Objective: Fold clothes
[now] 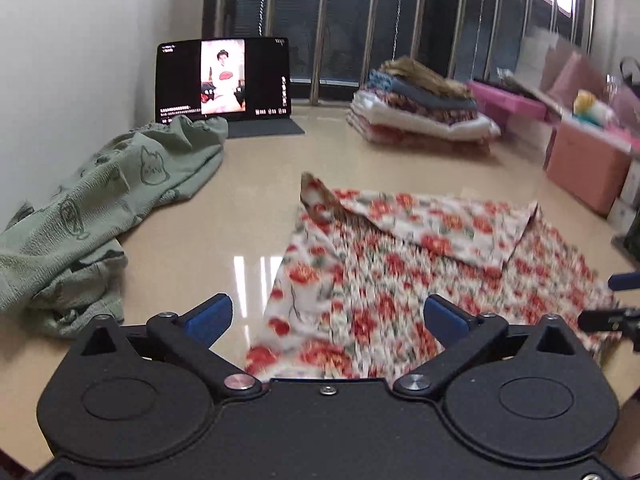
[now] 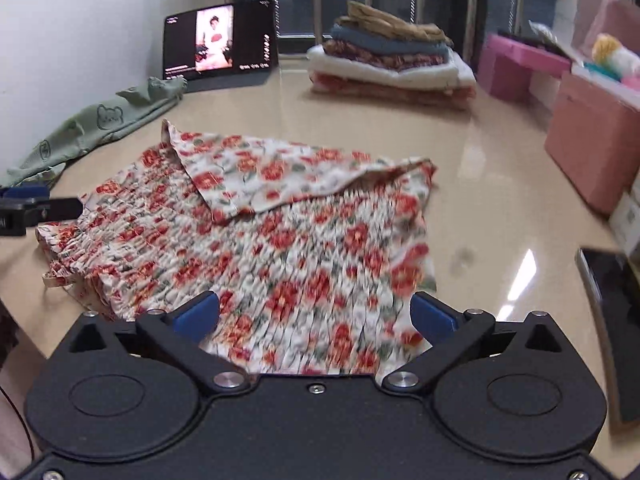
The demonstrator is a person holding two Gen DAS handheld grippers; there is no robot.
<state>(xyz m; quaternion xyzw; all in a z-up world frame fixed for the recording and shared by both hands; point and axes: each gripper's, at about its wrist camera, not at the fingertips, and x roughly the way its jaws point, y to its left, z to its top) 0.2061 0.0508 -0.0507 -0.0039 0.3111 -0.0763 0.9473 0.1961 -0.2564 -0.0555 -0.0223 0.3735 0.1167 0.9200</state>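
A red-flowered white garment [image 1: 384,276] lies spread on the beige table, its far part folded back over the smocked part [image 2: 280,216]. My left gripper [image 1: 328,316] hovers above its near left edge, jaws wide apart, nothing between the blue pads [image 1: 210,320]. My right gripper [image 2: 316,312] hangs over the garment's near right part, open as well, with the cloth lying flat below its pads [image 2: 434,316]. Each gripper's tip shows at the edge of the other's view: the right one [image 1: 616,300] and the left one [image 2: 28,204].
A crumpled green garment [image 1: 100,208] lies at the left by the wall. A tablet [image 1: 224,80] stands at the back. A stack of folded clothes [image 2: 388,60] sits far back. Pink boxes [image 2: 592,136] line the right side, and a phone [image 2: 612,320] lies at the right edge.
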